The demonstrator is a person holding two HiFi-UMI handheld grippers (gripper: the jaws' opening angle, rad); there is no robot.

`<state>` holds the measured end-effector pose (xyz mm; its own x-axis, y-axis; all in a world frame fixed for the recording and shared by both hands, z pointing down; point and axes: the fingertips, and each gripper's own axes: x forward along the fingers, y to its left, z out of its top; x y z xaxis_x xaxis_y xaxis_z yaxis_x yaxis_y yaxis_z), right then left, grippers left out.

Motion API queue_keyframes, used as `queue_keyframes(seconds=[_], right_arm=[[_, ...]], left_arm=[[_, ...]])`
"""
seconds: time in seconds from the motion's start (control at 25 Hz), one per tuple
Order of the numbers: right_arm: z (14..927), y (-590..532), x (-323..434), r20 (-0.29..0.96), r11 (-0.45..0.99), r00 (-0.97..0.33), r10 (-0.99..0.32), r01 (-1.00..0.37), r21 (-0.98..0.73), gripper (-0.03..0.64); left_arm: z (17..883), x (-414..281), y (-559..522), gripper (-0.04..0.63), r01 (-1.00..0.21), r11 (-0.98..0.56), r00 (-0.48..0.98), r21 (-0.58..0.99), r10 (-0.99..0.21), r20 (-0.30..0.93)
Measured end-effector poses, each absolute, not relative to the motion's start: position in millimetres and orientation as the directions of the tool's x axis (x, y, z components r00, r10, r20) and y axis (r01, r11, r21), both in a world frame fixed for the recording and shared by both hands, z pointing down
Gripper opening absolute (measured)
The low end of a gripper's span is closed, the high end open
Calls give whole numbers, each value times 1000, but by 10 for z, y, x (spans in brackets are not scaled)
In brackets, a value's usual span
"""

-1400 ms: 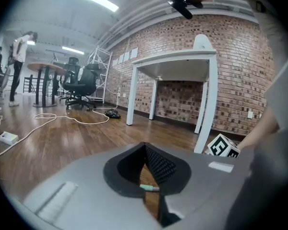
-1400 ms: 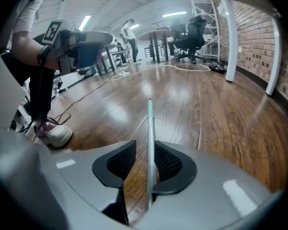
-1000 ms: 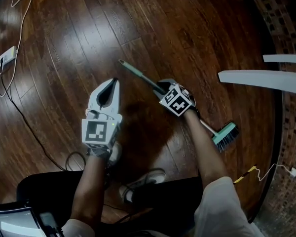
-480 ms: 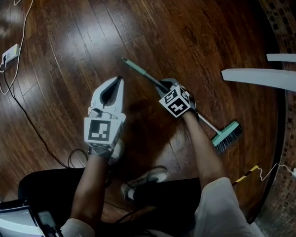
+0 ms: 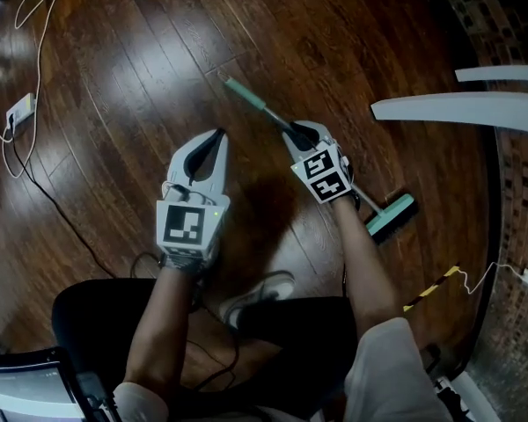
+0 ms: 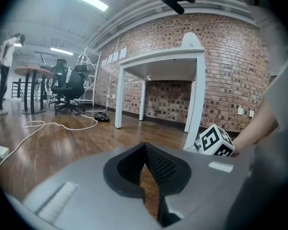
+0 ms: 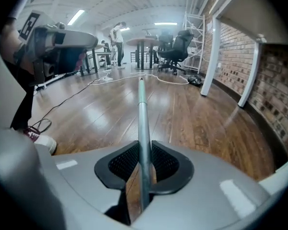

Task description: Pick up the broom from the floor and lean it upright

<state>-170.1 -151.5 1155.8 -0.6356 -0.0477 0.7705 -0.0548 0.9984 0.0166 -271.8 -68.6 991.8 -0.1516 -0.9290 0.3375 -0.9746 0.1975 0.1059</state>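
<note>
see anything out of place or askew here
The broom is slanted in the right gripper, clamped by its handle, not yet upright. Loose cables trail across the floor by a white adapter.

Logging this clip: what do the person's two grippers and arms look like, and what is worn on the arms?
The left gripper and the right gripper are matching pale grey tapered shells, each with black mesh pads lining a dark opening. Each carries a white cube with black square markers. The forearms are bare below short light-coloured sleeves.
</note>
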Motion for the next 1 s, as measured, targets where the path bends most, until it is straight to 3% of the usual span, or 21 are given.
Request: queue_keyframes(seconds=[0.6, 1.0], right_arm=[[8726, -1844, -250, 613, 930, -712, -342, -349, 114, 86], [7401, -1802, 912, 545, 775, -634, -549, -630, 49, 84]], left_arm=[[7140, -1607, -1262, 2, -988, -40, 79, 152, -963, 258], [5613, -651, -1461, 2, -947, -278, 312, 164, -918, 245]])
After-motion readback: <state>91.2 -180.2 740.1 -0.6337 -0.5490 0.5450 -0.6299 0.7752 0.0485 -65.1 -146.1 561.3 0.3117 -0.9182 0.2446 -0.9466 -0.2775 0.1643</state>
